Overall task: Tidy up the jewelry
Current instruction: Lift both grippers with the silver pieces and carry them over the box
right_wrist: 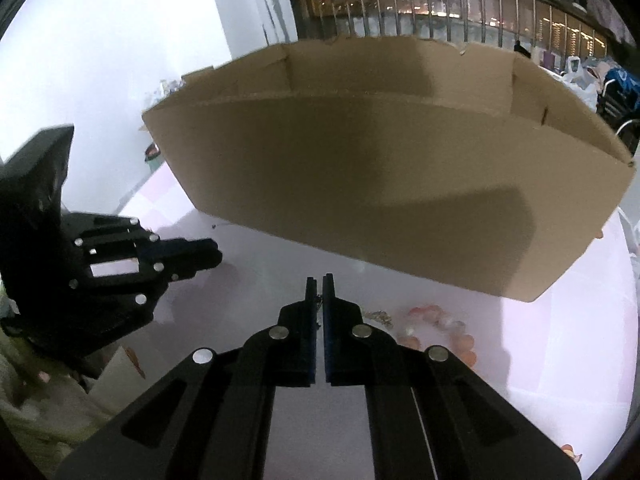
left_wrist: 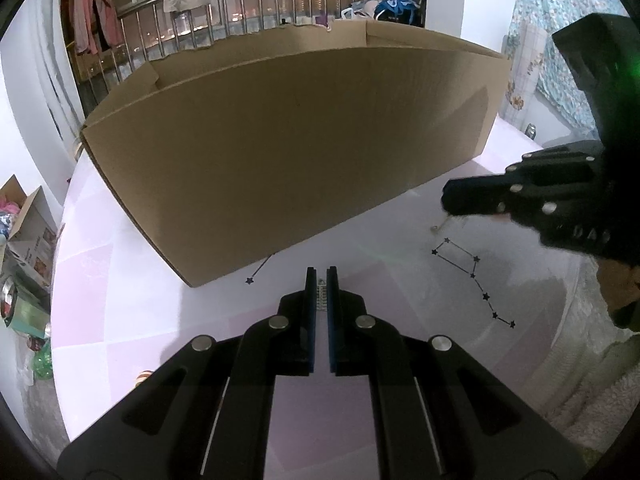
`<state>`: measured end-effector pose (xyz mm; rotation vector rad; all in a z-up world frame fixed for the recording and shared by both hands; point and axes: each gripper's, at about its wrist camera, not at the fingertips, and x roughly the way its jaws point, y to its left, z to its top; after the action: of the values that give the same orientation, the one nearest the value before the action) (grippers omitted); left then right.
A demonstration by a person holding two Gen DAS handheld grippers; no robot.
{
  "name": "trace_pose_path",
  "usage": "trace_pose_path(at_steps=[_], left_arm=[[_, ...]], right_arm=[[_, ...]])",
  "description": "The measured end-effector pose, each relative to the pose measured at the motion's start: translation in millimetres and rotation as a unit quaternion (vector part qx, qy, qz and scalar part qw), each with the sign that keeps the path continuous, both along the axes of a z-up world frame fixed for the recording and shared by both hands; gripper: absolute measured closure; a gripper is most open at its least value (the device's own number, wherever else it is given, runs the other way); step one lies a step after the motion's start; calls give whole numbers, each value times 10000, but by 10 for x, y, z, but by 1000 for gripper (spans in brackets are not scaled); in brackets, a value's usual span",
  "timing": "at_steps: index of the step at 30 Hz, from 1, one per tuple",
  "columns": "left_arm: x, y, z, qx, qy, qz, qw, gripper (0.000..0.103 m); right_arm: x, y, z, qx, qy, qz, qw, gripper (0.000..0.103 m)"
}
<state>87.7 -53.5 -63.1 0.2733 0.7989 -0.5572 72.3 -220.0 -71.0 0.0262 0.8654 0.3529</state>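
A big open cardboard box (left_wrist: 296, 140) stands on the pale pink table (left_wrist: 120, 320); it also fills the right wrist view (right_wrist: 400, 184). My left gripper (left_wrist: 321, 280) is shut on a small silver rhinestone piece (left_wrist: 321, 298), just in front of the box. My right gripper (right_wrist: 319, 284) is shut on a thin chain (right_wrist: 319, 300); seen from the left wrist, a small piece (left_wrist: 440, 225) hangs under its tip. A pink bead bracelet (right_wrist: 444, 332) and a silvery chain heap (right_wrist: 378, 315) lie on the table right of my right gripper.
The table carries a printed star-constellation pattern (left_wrist: 476, 280). Boxes and clutter (left_wrist: 28, 240) sit off the table's left edge. A metal railing with hanging clothes (left_wrist: 200, 20) is behind the box. A fuzzy pale fabric (left_wrist: 592, 380) lies at the right.
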Motion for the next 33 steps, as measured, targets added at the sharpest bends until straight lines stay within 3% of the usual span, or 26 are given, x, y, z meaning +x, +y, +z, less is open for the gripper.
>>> trace_pose_path(at_steps=[19, 33], left_arm=[[-342, 73, 456, -119, -553, 41, 9984, 99], [-417, 18, 1236, -631, -1320, -213, 9890, 99]], right_arm=[[-197, -139, 552, 334, -734, -81, 9967, 100], [-192, -211, 1127, 511, -1558, 28, 9865, 100]])
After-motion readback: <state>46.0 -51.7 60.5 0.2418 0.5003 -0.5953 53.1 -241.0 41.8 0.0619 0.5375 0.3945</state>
